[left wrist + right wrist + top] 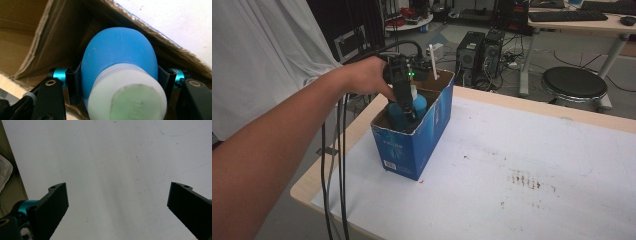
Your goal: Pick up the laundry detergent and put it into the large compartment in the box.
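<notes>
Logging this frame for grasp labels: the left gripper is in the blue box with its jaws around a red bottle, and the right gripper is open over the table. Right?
Not quite: the bottle is blue with a white cap, not red, as the left gripper view shows. The rest stands: the left gripper is in the blue box with its jaws around the bottle, and the right gripper is open over the table.

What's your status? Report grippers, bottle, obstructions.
Left gripper down in the blue box, jaws closed on the blue bottle. Right gripper open over bare table. Box walls crowd the bottle.
</notes>
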A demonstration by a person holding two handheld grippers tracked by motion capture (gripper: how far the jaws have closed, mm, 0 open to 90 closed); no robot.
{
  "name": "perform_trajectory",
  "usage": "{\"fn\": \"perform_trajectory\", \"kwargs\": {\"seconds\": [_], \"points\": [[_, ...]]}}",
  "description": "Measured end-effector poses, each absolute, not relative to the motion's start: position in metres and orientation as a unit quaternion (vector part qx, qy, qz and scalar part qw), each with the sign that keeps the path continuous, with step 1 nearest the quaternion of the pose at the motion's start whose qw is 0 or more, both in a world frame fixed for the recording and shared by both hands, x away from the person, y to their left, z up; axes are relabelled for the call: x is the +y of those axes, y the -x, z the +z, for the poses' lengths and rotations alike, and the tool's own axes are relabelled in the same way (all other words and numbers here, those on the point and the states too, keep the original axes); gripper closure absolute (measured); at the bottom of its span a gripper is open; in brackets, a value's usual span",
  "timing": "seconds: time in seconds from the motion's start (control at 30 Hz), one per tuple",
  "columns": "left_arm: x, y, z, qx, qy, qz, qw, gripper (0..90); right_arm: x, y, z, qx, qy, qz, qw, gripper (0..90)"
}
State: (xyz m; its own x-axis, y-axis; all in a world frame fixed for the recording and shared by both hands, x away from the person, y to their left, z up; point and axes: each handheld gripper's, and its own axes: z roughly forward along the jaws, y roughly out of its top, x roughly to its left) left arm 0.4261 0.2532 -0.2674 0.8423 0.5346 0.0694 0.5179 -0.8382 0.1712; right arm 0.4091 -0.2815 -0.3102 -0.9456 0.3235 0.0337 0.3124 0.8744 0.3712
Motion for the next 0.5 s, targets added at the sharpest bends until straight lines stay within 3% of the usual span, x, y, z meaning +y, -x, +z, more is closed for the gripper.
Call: {"fn": "perform_trajectory", "kwargs": {"seconds": [0.5], "points": [[0.2524, -0.4283, -0.2783, 0.282, -0.956, 0.05, 0.068, 37.7, -0.2801, -0.4092, -0.3117, 0.968, -0.165, 0.187, 0.013, 2.6]]}}
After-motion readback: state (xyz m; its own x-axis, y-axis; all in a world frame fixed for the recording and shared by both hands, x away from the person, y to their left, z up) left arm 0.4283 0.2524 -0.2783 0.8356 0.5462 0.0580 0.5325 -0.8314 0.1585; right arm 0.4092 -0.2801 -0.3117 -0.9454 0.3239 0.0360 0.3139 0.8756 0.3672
